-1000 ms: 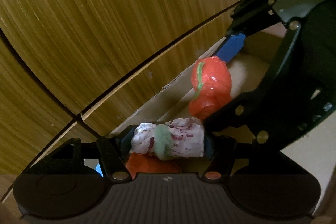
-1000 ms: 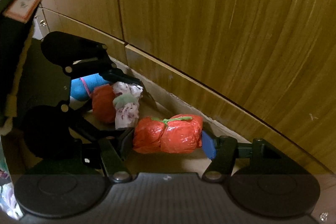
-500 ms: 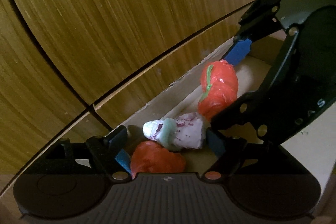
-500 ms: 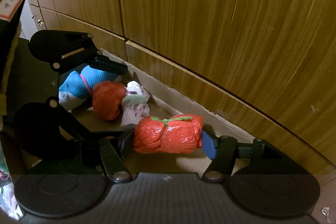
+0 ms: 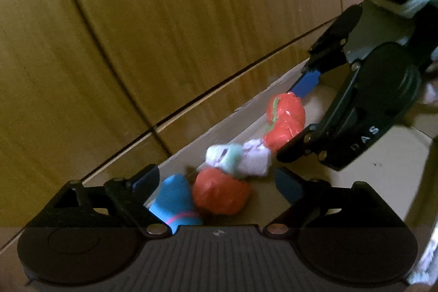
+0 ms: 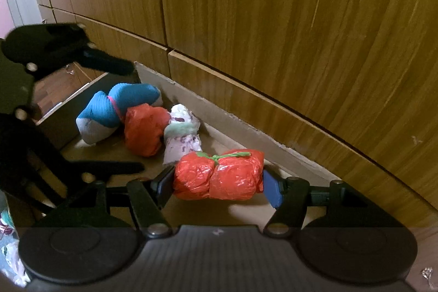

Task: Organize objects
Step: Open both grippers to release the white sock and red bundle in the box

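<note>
My right claw (image 6: 218, 184) is gripping the red bundle (image 6: 219, 175), pads pressing both ends. My left claw (image 5: 219, 182) is opening wide (holding nothing), hanging over the white bundle (image 5: 238, 159) in the box (image 6: 219, 111).

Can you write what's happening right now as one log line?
left claw: opening, nothing held | right claw: shut on red bundle | white bundle: in box

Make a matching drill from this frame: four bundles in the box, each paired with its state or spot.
Things:
1. blue sock roll
2. round red bundle
3. white bundle with green band
4. red bundle with green tie

States:
A. between both red bundles
B. gripped in right claw
C. farthest from right claw
D. touching the blue roll

Pairs: 1-C, 2-D, 3-A, 4-B
</note>
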The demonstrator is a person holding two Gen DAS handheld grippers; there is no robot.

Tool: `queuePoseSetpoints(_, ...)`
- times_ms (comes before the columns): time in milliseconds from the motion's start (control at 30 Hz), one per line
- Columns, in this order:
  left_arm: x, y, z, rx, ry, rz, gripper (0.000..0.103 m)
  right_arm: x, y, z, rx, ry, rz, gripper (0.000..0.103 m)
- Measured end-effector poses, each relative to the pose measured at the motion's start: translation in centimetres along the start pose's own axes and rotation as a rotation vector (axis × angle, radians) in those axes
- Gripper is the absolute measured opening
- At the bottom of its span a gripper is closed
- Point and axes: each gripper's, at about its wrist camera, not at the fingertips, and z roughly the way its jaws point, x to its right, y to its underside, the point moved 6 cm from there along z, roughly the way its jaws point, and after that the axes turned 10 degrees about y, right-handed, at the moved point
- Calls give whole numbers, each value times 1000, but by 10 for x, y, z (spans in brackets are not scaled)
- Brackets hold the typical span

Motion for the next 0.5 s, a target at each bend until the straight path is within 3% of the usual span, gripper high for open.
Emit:
queuePoseSetpoints(267,-18,8,-12,32,6,-147,95,-9,-3,8,-8,20,-26,65)
queuePoseSetpoints(367,-19,12,-18,33,-3,-168,95,-8,-3,5,-5,31,-22,71)
queuePoseSetpoints(500,-19,17,-24,32,-8,-207,96,-8,-4,-4,1,45,-24,71)
